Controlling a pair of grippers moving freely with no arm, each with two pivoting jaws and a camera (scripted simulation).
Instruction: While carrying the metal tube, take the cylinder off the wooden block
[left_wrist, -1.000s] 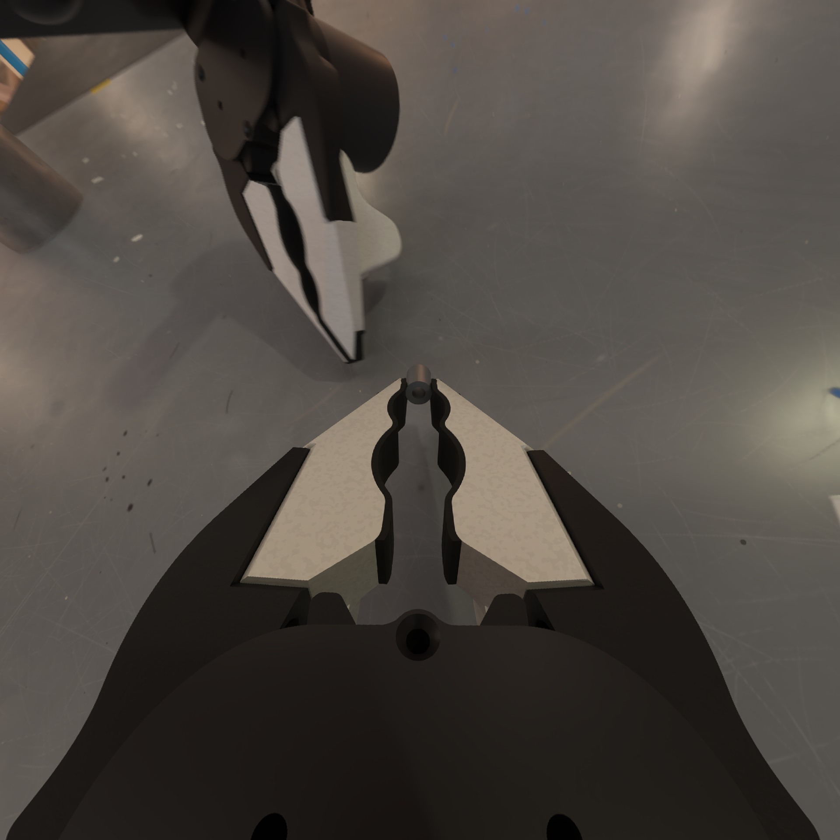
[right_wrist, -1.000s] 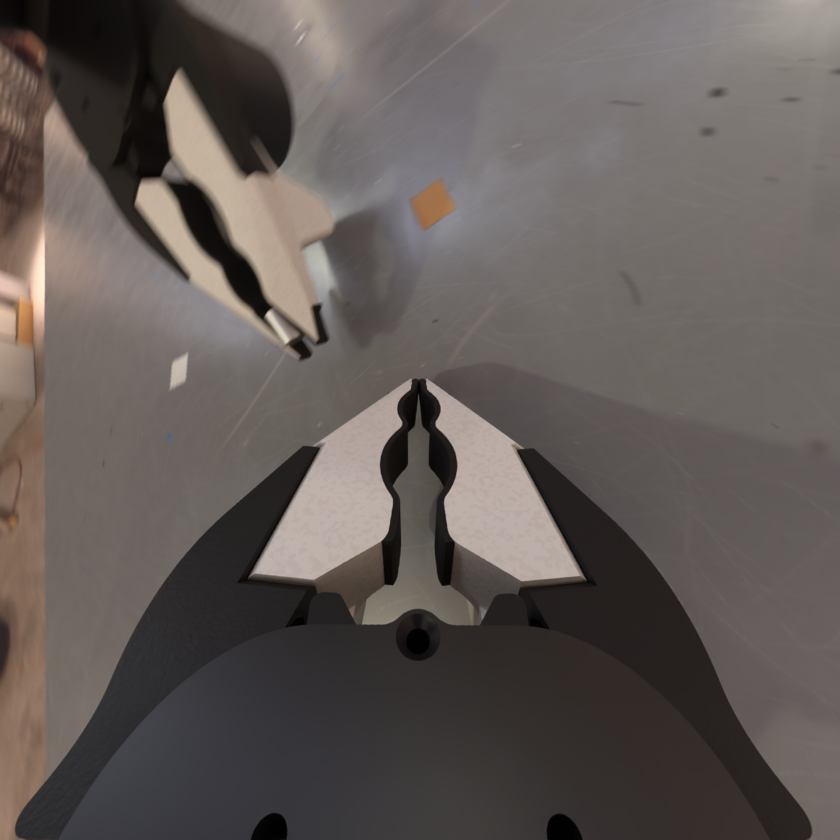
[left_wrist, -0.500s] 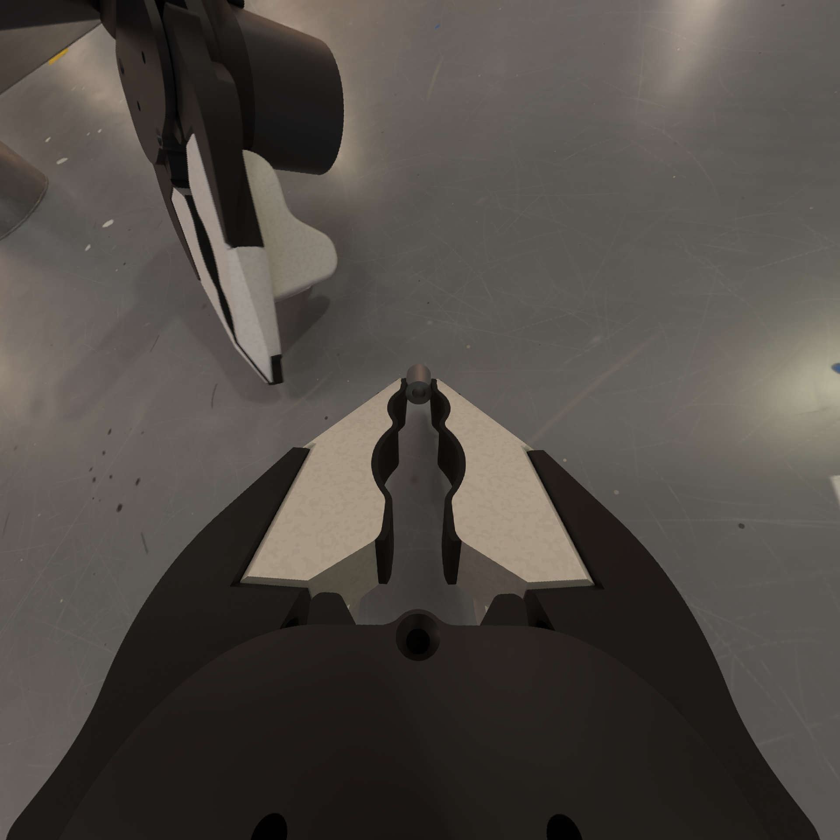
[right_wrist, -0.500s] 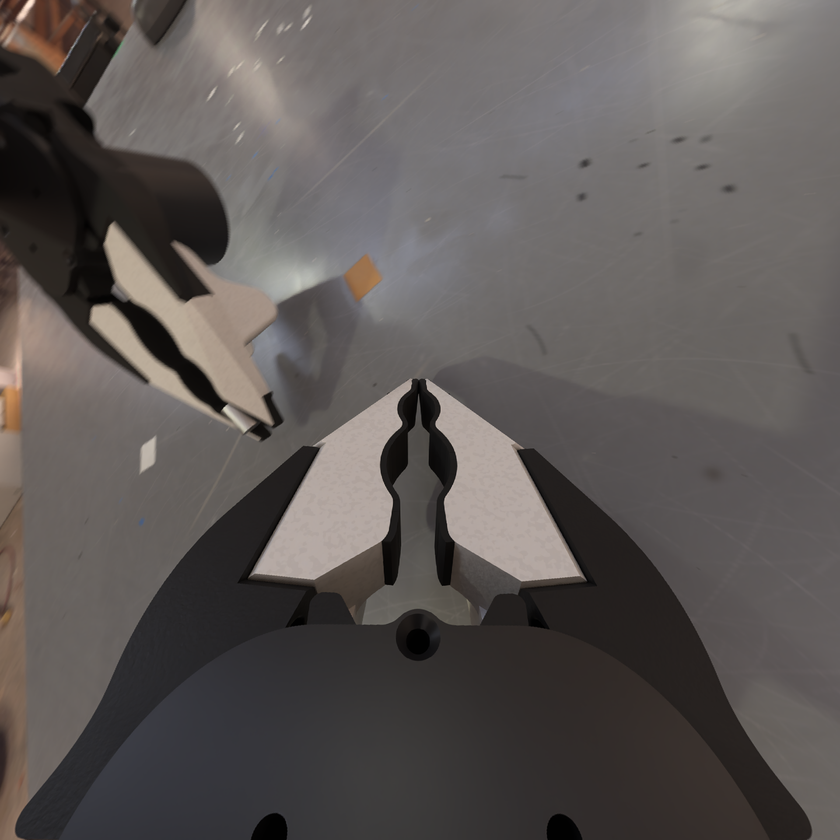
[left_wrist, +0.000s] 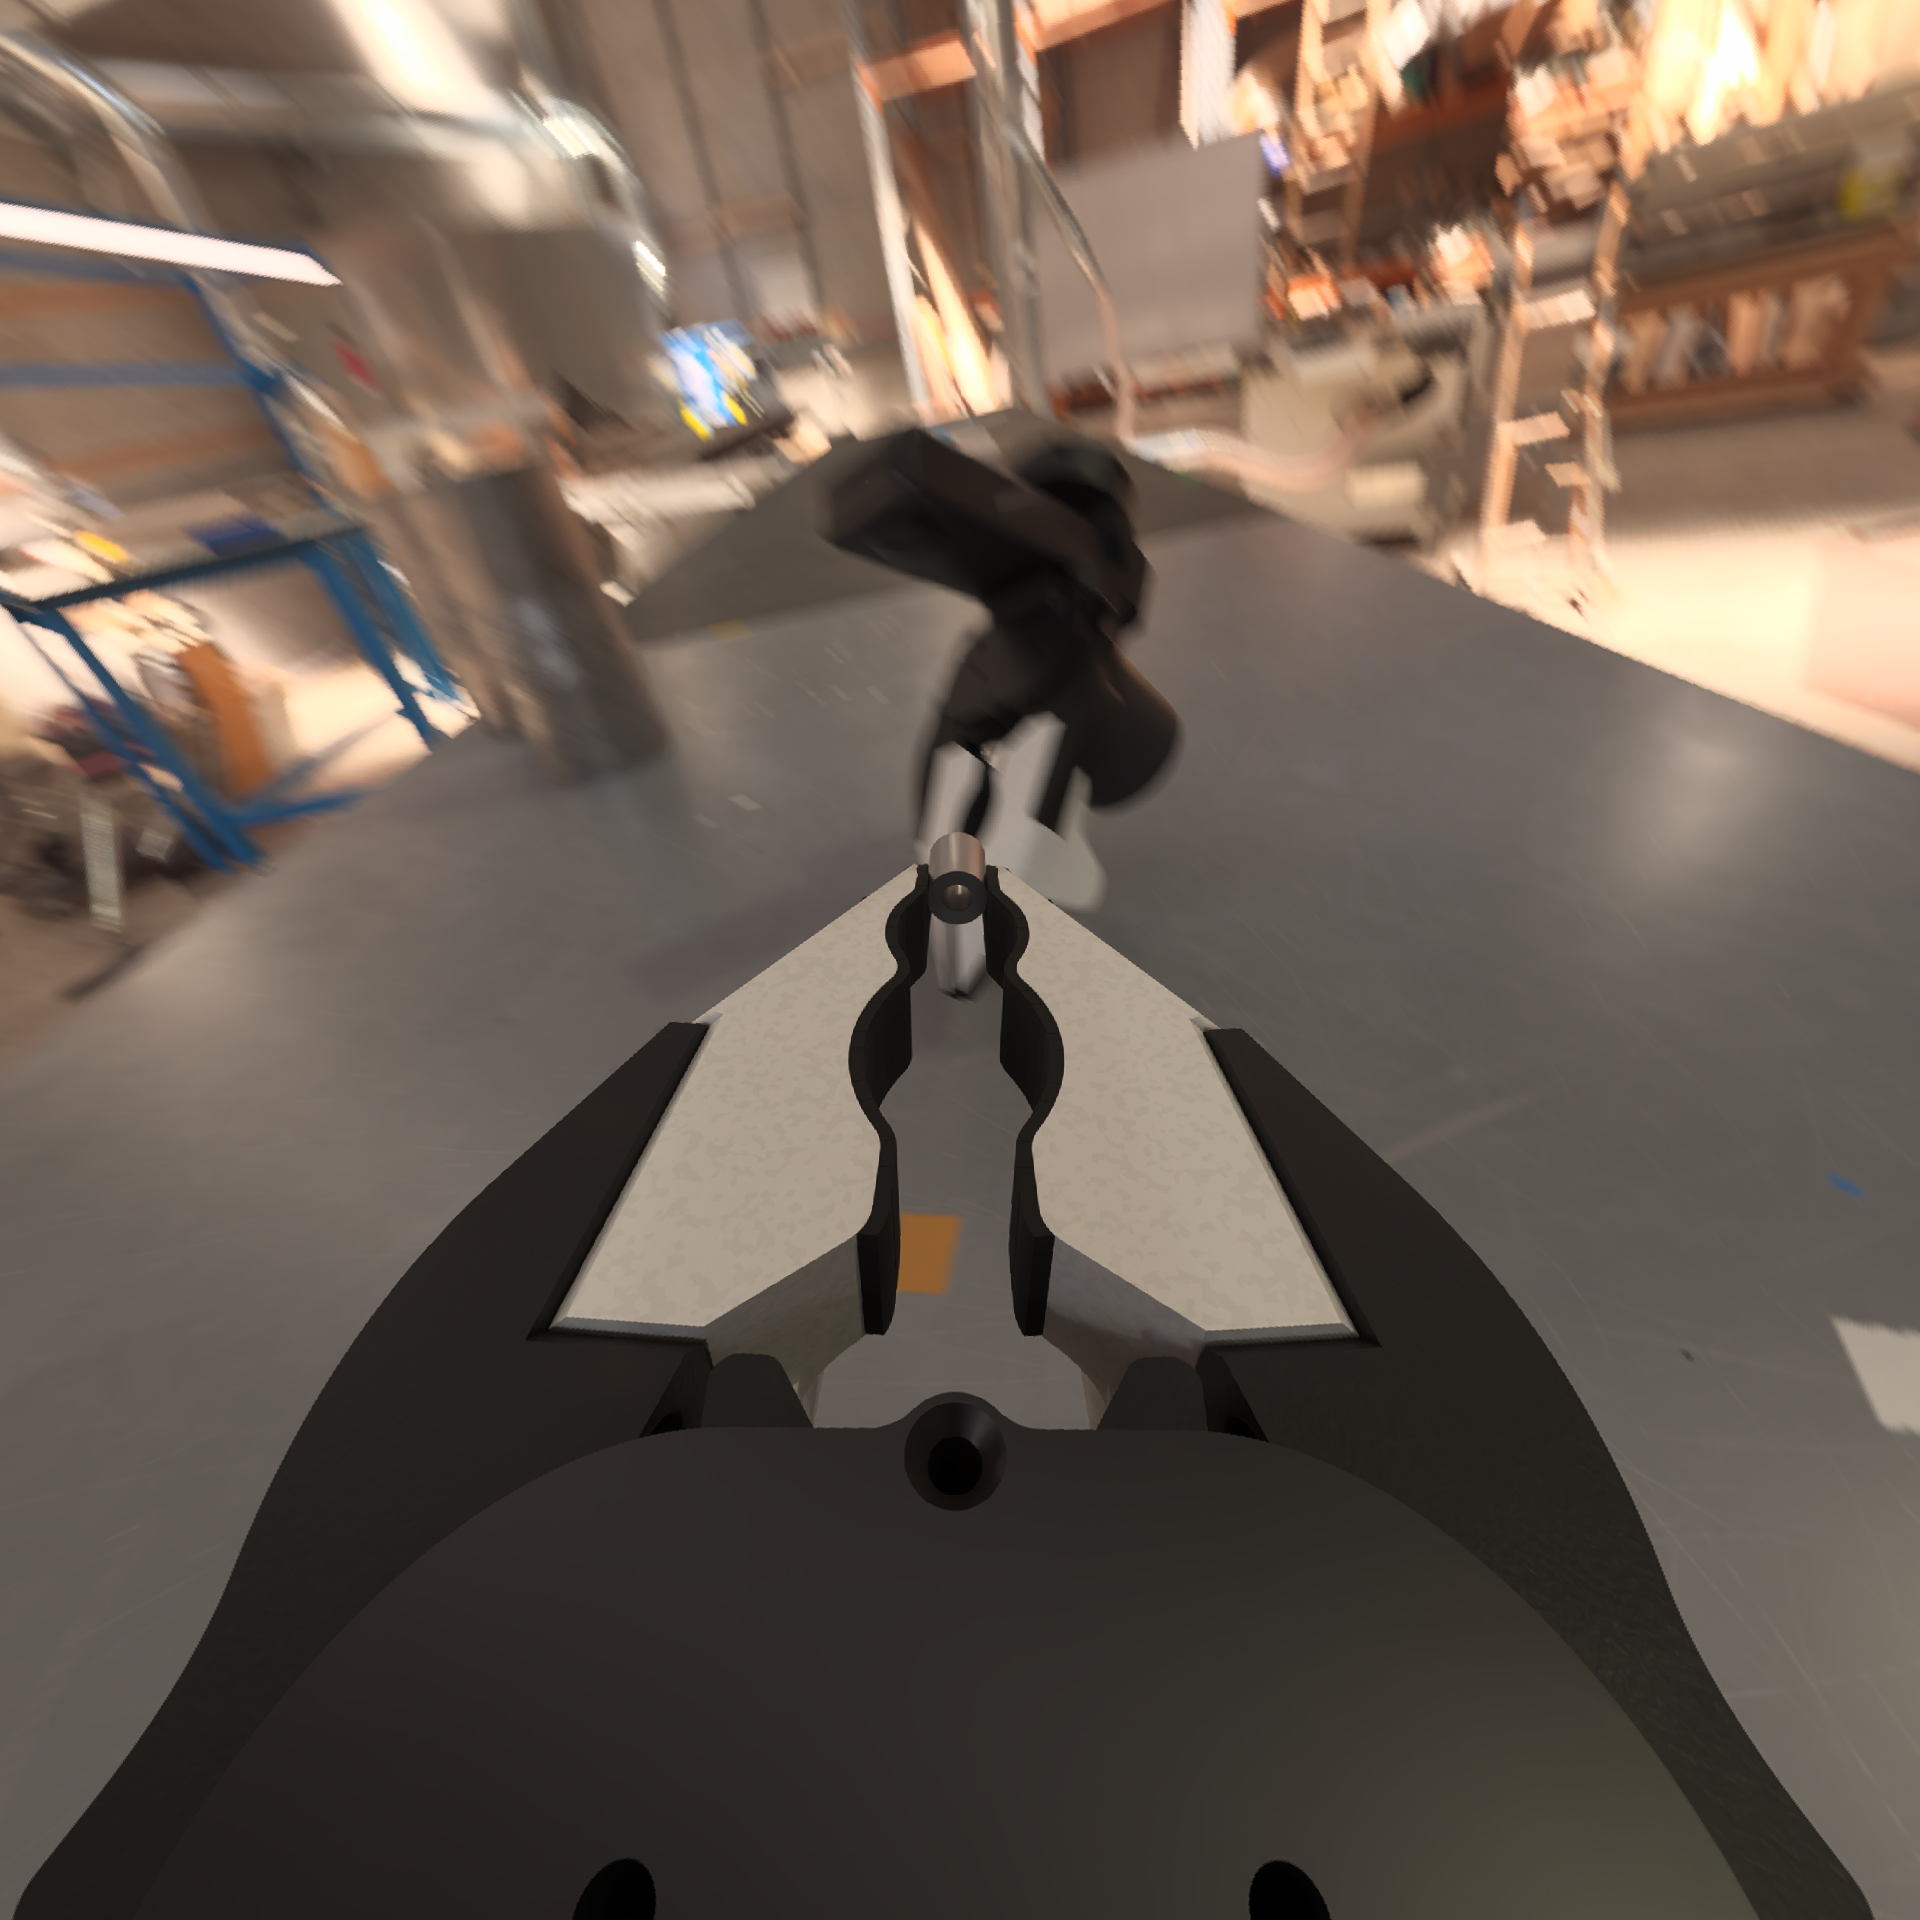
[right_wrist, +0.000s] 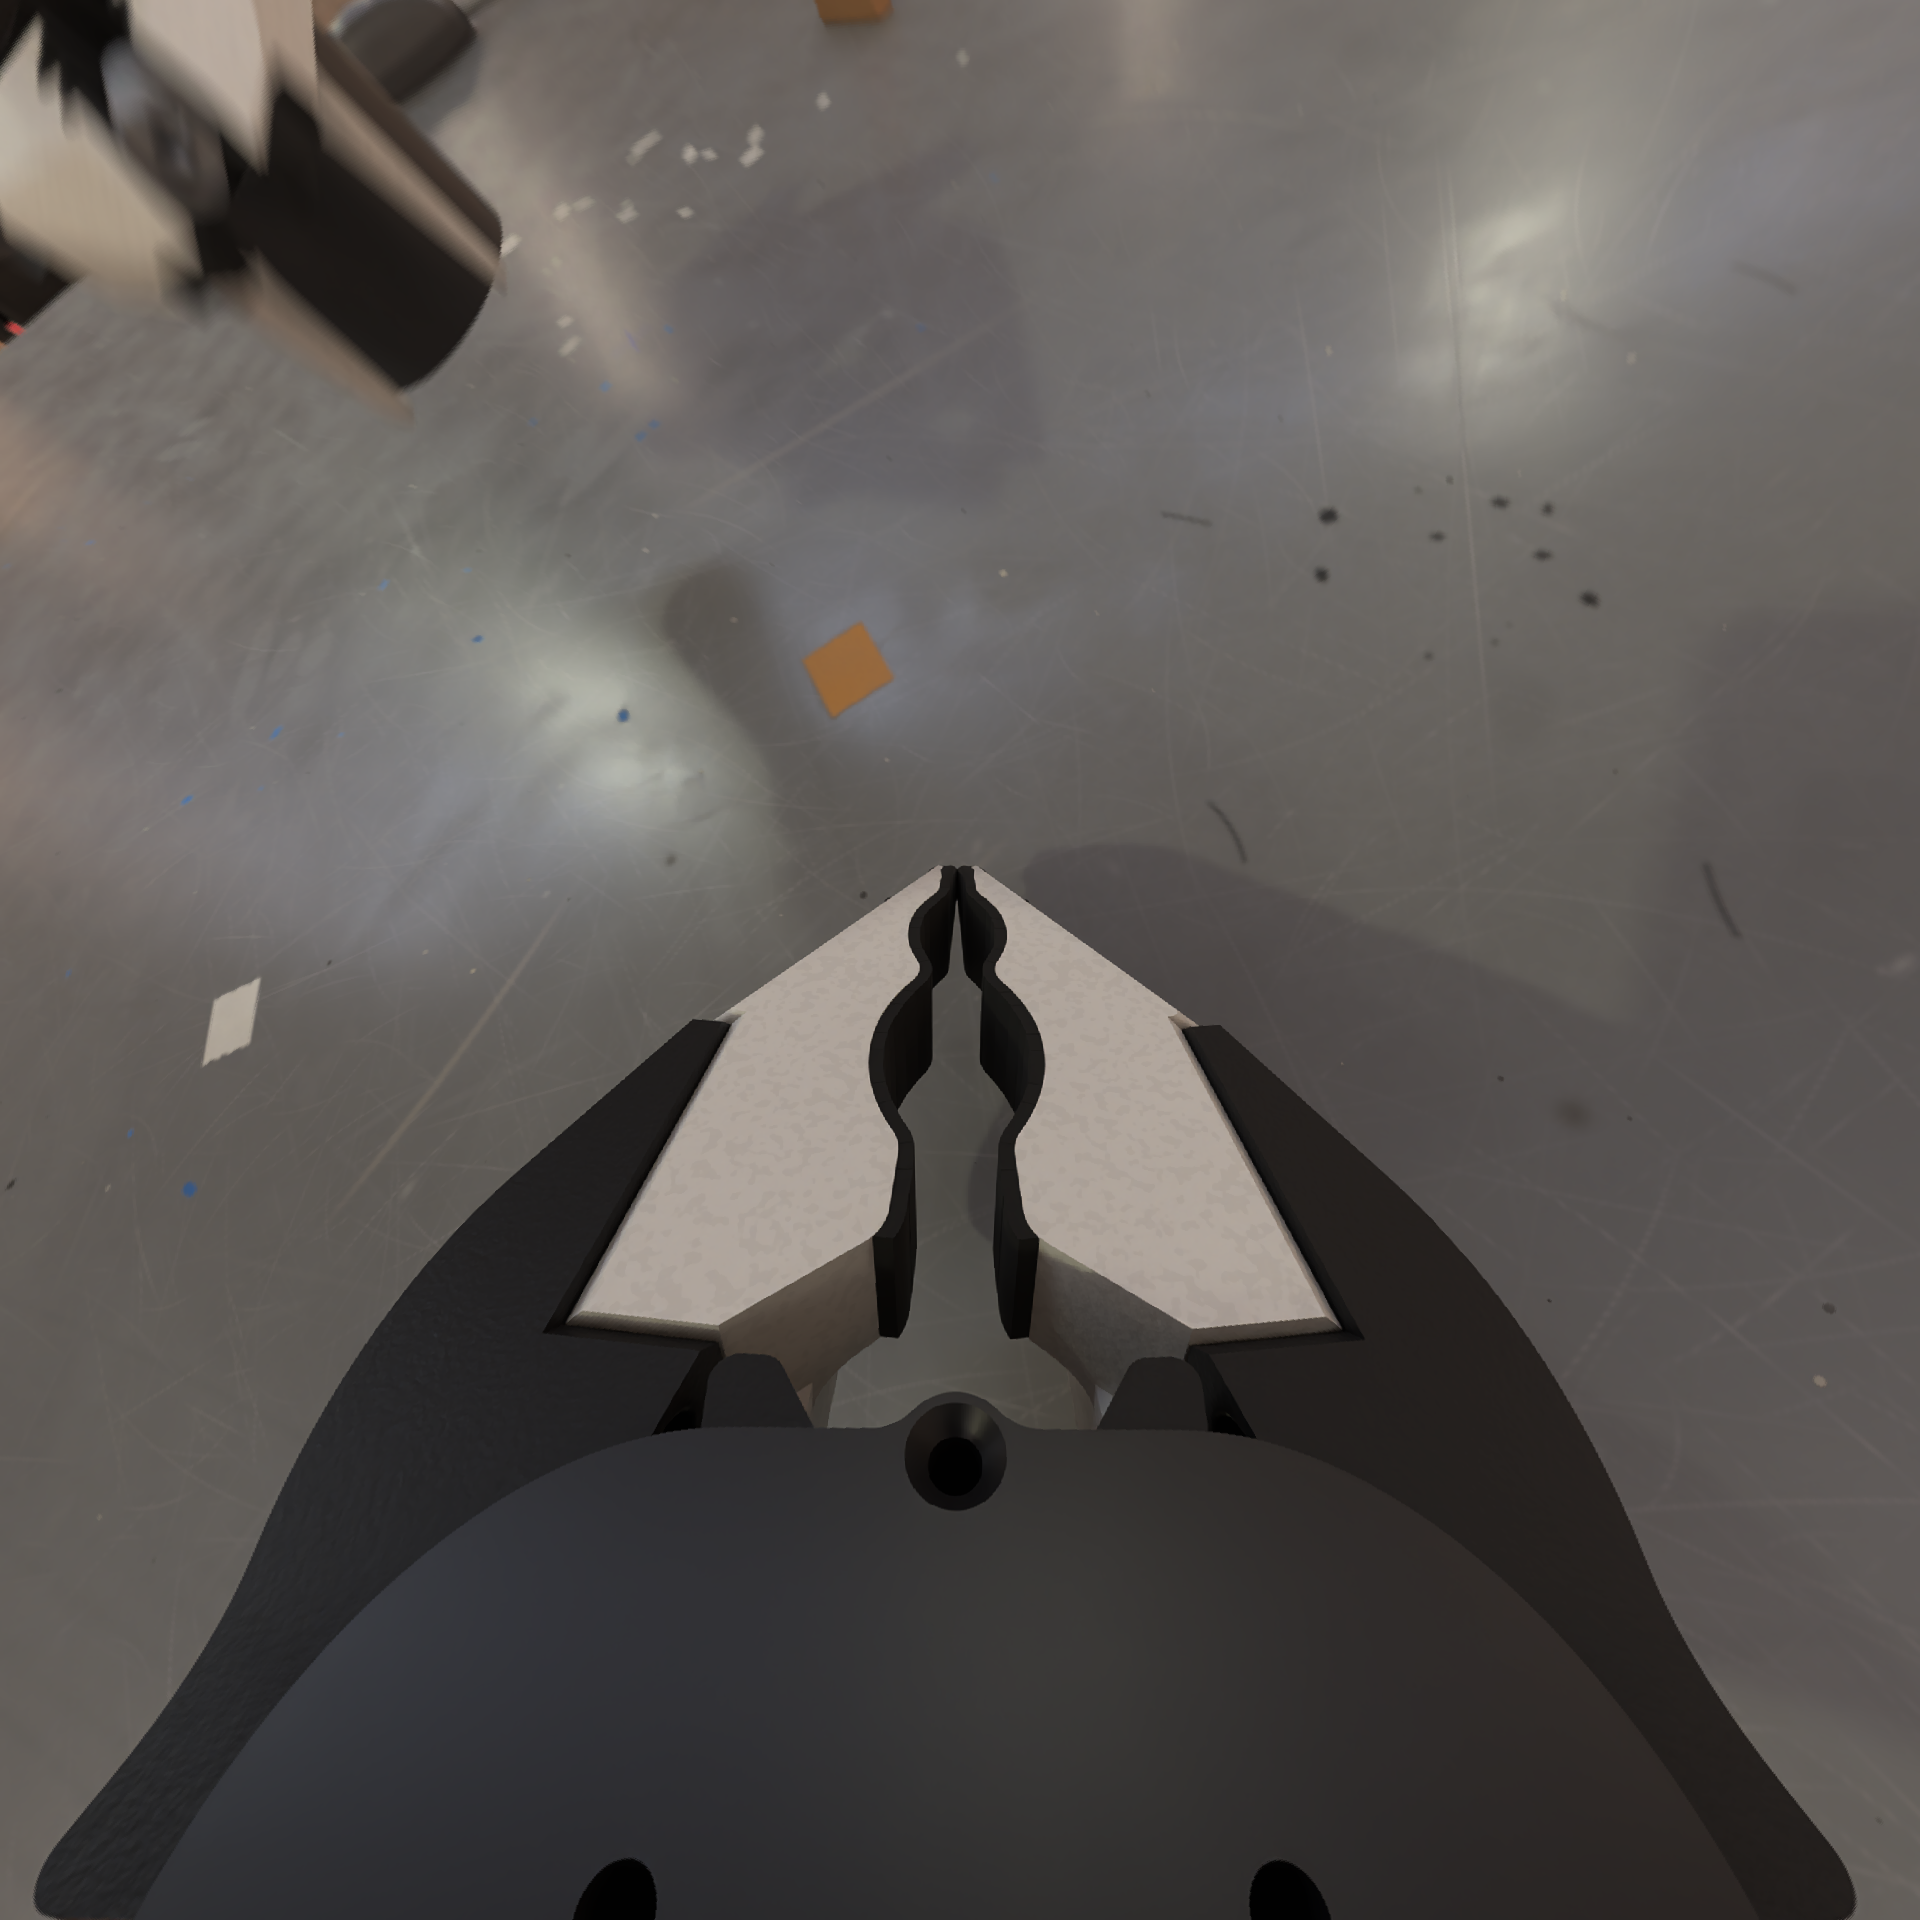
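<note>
The metal tube (left_wrist: 956, 876) sat between the tips of the left gripper (left_wrist: 957, 896), above the floor (left_wrist: 1455, 935). The right gripper (left_wrist: 1023, 665) lay directly ahead of it. A square patch (right_wrist: 848, 668) lay on the floor ahead of the right gripper's closed tips.

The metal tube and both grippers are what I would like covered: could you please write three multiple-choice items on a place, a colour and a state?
1. Where is the metal tube?
A. flat on the floor
B. between the left gripper's fingertips
C. in the right gripper

2. What colour is the square patch on the floor ahead of the right gripper?
A. orange
B. green
C. red

3. How does the right gripper stand?
A. wide open
B. shut on a block
C. shut, with nothing in it

Answers: 1 B, the tube's end shows at the tips; 2 A, the right wrist view shows it orange; 3 C, the tips meet with nothing between.
</note>
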